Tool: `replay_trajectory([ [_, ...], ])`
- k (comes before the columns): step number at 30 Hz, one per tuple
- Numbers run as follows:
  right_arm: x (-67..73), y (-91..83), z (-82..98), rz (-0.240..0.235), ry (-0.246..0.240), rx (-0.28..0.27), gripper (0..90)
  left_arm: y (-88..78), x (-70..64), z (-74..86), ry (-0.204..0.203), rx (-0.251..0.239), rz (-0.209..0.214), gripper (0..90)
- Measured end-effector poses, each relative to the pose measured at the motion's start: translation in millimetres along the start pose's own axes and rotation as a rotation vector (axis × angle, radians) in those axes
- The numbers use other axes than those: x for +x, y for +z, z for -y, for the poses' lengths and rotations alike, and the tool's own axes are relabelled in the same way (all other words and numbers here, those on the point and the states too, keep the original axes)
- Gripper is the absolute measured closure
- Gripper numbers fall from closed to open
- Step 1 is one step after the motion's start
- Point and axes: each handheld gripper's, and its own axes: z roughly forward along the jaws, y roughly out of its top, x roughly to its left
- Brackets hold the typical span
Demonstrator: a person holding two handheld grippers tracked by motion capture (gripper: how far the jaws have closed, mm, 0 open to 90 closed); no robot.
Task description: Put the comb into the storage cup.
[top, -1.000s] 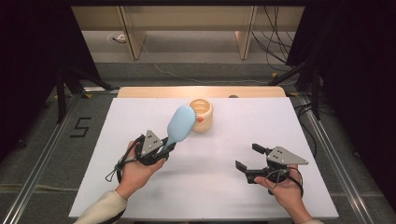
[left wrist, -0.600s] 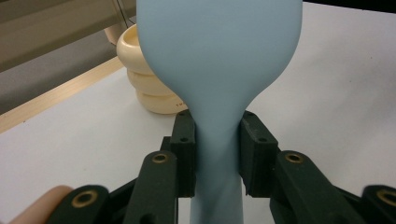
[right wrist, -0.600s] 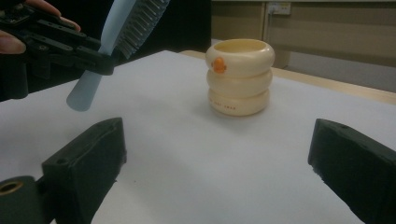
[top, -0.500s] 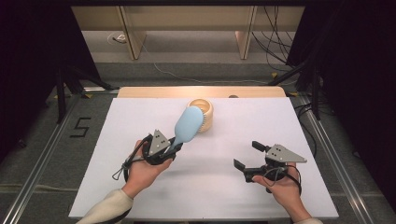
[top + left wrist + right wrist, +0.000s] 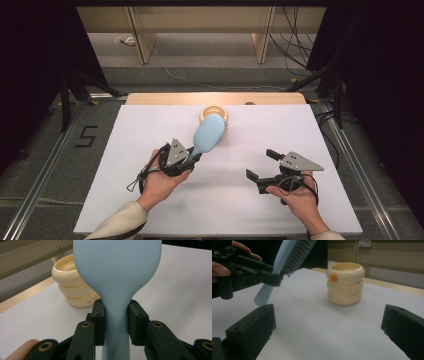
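Left claw (image 5: 192, 159) clamped on brush (image 5: 207, 134) handle, brush held off the table (image 5: 150, 125), head tilted toward cream holder (image 5: 216, 111) at the far edge. Right claw (image 5: 261, 165) just opened, jaws wide apart, nothing between, hovering well right of brush.

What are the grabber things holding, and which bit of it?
The left gripper clamps the blue hairbrush by the narrow neck of its handle, just below the head. The right gripper is open and holds nothing.
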Motion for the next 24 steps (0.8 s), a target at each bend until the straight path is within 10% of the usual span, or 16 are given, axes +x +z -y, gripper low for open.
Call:
replay_trajectory([
  [24,3.1,10.3,-8.5,0.005,0.020,-0.022,0.4,8.6,-10.3,-6.8,0.019,-0.007,0.016,69.7],
])
